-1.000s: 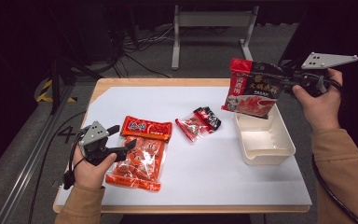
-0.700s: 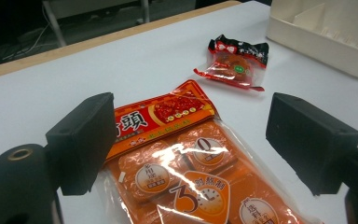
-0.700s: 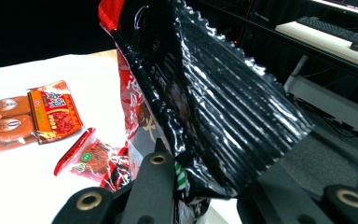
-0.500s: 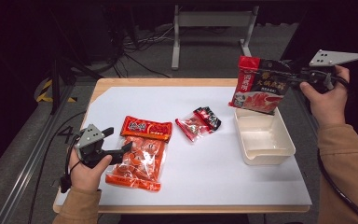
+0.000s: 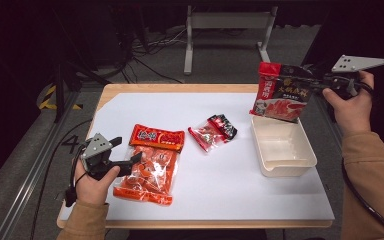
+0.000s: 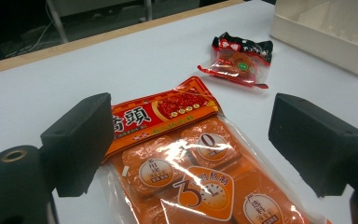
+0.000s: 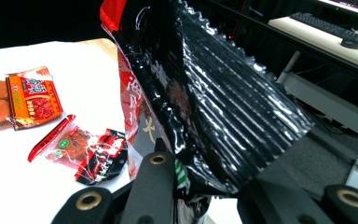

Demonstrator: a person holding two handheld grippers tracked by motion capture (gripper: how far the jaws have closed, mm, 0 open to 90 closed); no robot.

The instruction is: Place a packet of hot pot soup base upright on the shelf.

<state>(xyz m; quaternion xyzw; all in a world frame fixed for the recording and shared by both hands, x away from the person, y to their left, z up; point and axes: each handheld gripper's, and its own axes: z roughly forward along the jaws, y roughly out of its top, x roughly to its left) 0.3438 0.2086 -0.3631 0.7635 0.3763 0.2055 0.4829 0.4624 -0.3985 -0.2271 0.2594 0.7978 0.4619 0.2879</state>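
Pouch (image 5: 281, 92) in right tongs (image 5: 316, 85), above tub (image 5: 283, 170) far edge.

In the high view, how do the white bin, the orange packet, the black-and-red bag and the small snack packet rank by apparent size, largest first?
1. orange packet and white bin: look about alike.
2. black-and-red bag, held up nearer the camera, so unsure.
3. small snack packet.

orange snack pack (image 6: 200, 182) btm cut off by edge, black-red bag (image 7: 214, 107) hides tray
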